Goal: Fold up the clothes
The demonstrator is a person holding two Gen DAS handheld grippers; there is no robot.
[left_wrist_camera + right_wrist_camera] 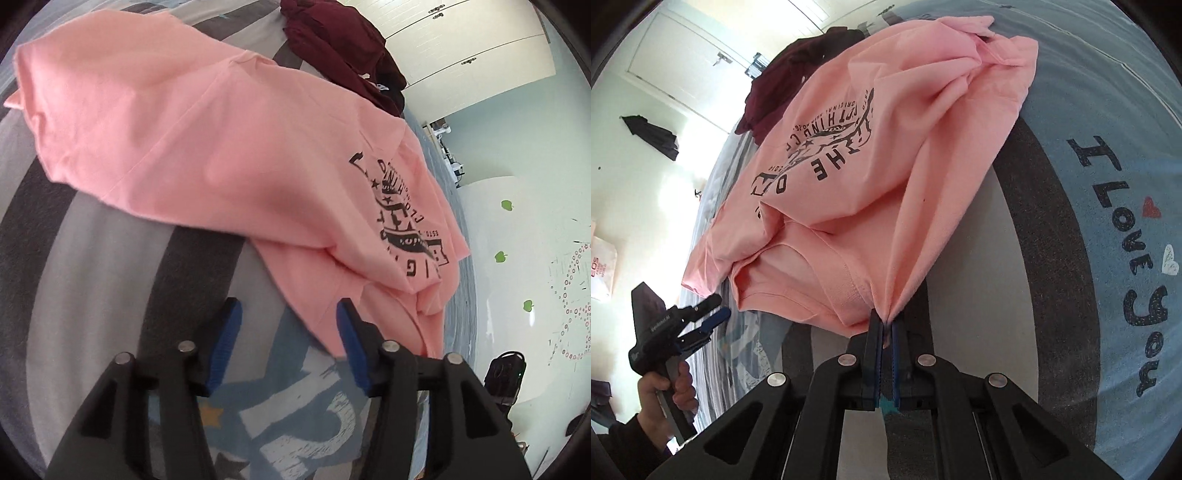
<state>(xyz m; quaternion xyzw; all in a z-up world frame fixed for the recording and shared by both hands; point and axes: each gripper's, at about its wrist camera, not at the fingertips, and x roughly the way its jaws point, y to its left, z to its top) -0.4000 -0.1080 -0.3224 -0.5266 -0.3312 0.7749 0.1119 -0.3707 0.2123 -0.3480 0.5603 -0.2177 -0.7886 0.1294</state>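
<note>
A pink T-shirt (207, 140) with a black print lies rumpled and partly folded over itself on the striped bedspread (85, 258). My left gripper (288, 314) stands open just short of the shirt's near edge, with only bedspread between its blue pads; the right pad sits by the pink hem. In the right wrist view the same pink T-shirt (886, 155) is stretched toward the camera, and my right gripper (885, 325) is shut on a bunched corner of it. The left gripper (716, 314) shows there at the left, held by a hand, jaws apart.
A dark maroon garment (340, 48) is heaped beyond the pink shirt. The bedspread (1108, 221) carries printed lettering and hearts. The bed's edge drops off to a pale floor (517, 258) with a dark object on it; white cupboard doors stand behind.
</note>
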